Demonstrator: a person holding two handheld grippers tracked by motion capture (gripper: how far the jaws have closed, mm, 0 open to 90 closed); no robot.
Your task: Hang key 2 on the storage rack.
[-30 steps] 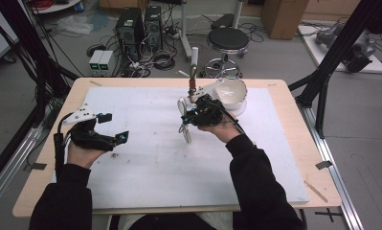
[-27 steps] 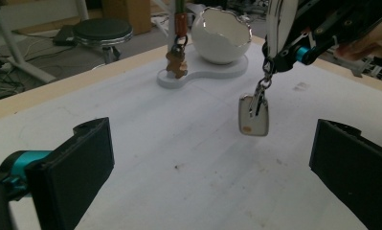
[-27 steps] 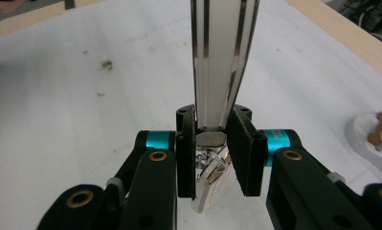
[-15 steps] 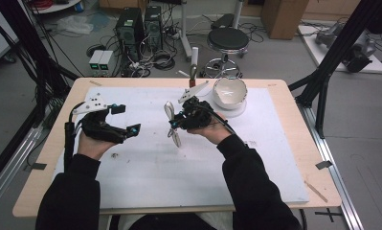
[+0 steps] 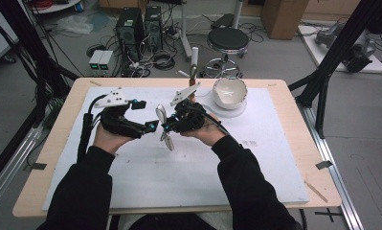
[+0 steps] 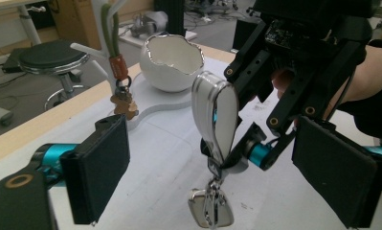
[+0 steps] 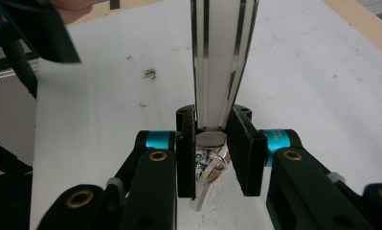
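Your right gripper (image 7: pixel 211 158) pinches the slick, rigid chrome keychain (image 6: pixel 215 124) at its neck; left gripper (image 6: pixel 212 187), jaws wide, should take the broad loop.

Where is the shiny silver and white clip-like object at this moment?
In the high view, the silver and white clip-like object is near the table's middle, clamped in the right gripper above the white mat. The open left gripper is just to its left.
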